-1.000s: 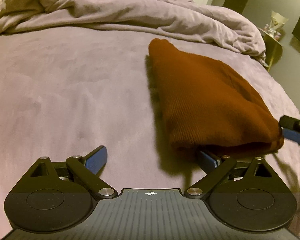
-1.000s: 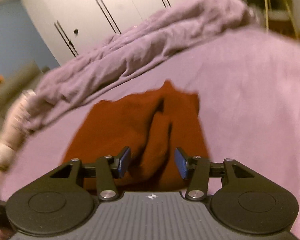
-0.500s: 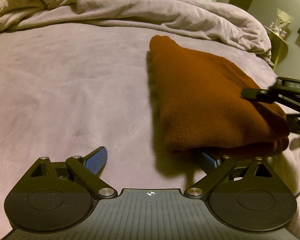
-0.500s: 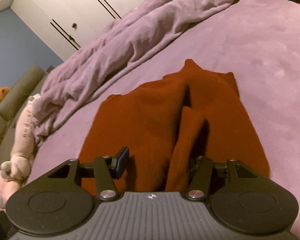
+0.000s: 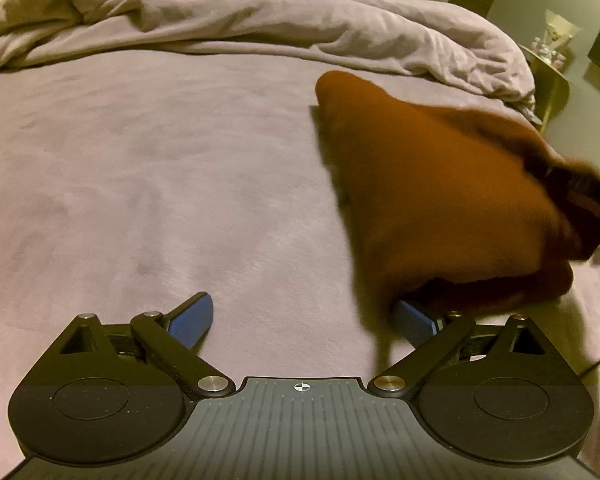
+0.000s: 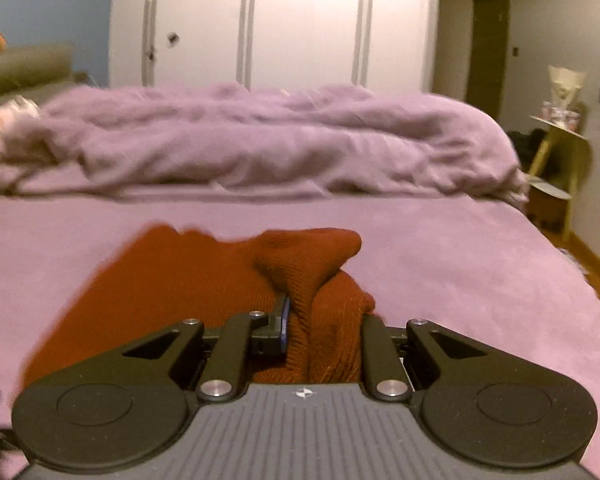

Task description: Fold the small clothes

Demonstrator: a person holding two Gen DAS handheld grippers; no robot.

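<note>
While the left claw (image 5: pixel 302 318) gapes wide, the right claw (image 6: pixel 324 320) is closing on the rust knit (image 6: pixel 172 292)

A wide bed under a smooth mauve sheet (image 6: pixel 460 256) carries a rumpled mauve duvet (image 6: pixel 284 140) along its far side, backed by tall white wardrobe doors (image 6: pixel 300 24), a blue wall (image 6: pixel 48 4) at left, and a small yellow side table (image 6: pixel 560 152) at right.

right gripper (image 6: pixel 320 322) closing on bunched rust garment (image 6: pixel 204 284)
</note>
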